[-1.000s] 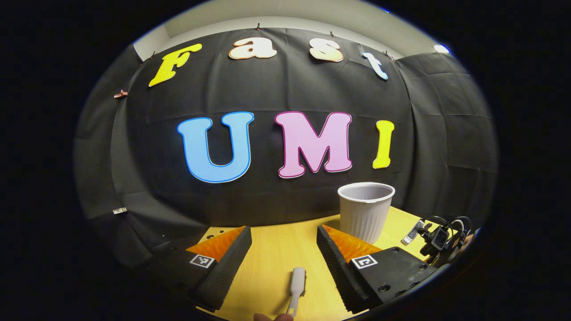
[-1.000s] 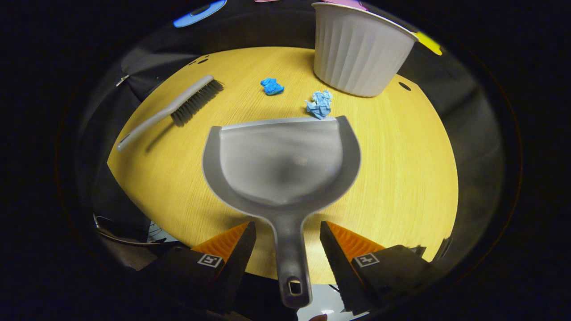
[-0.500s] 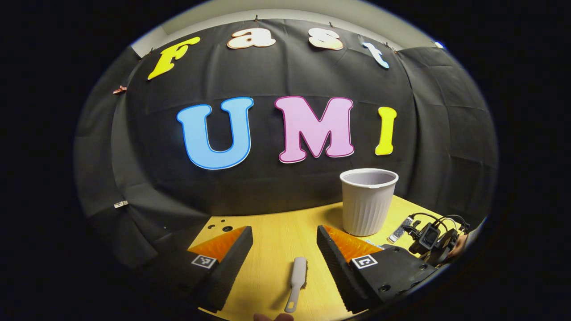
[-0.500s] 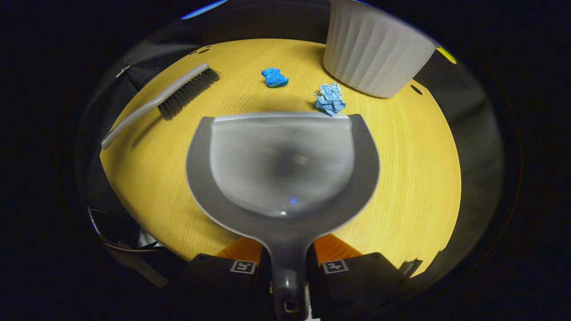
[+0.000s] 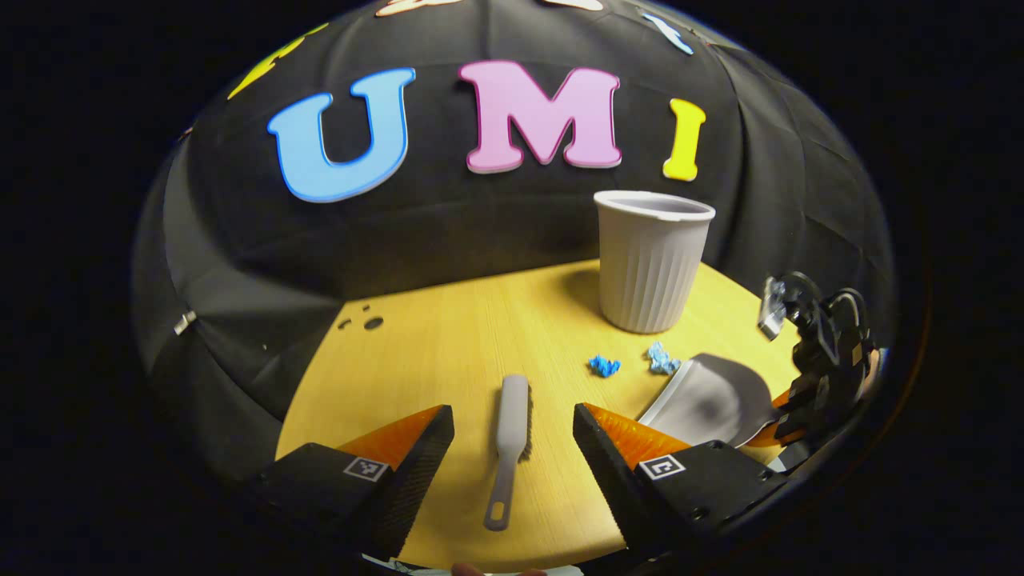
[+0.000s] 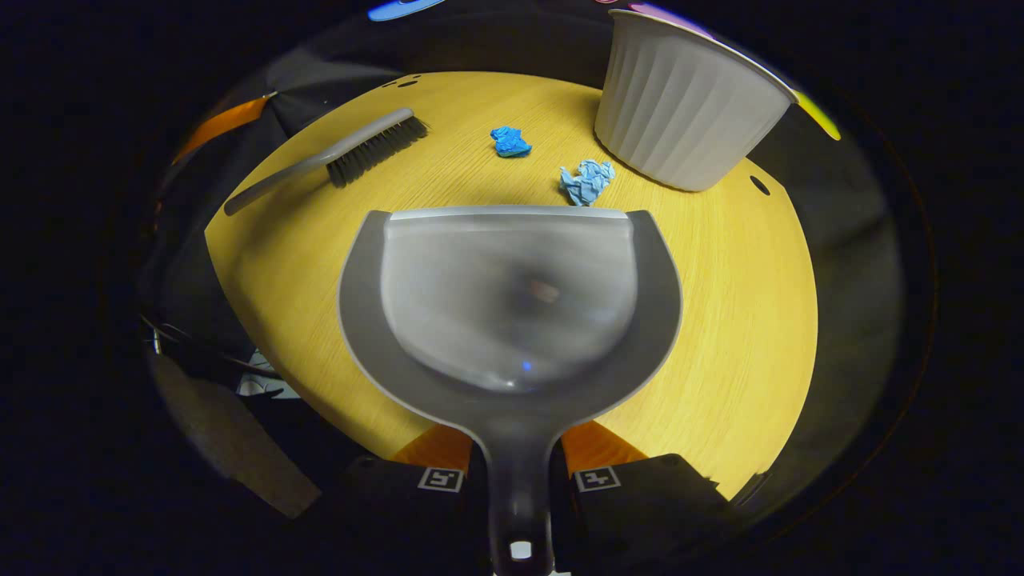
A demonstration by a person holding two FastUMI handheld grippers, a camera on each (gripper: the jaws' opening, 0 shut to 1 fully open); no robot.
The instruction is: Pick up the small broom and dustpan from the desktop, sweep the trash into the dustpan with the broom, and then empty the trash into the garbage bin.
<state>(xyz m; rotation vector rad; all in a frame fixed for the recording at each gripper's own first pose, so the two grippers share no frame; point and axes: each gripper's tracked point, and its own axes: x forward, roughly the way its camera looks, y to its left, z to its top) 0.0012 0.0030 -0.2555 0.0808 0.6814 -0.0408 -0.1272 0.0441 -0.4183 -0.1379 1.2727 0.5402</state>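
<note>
Right gripper (image 6: 516, 472) clenched on dustpan (image 6: 512, 304) handle | left gripper (image 5: 512, 448) released, straddling broom (image 5: 506, 448) handle, not gripping | risk: off-centre closure could skew broom; dustpan lip could nudge paper scraps (image 6: 586, 182) away.

On the round yellow wooden desktop (image 6: 720, 320), the grey plastic dustpan (image 6: 512, 296) lay nearest in the right gripper view, its handle between the right gripper (image 6: 518, 478) fingers. Just beyond its front edge sat a pale blue crumpled paper scrap (image 6: 586, 182), with a darker blue crumpled scrap (image 6: 509, 142) farther back and to the left. The white ribbed plastic garbage bin (image 6: 688, 112) stood behind them on the right. The grey long-handled small broom (image 6: 336, 156) lay far left, well apart from the dustpan.
</note>
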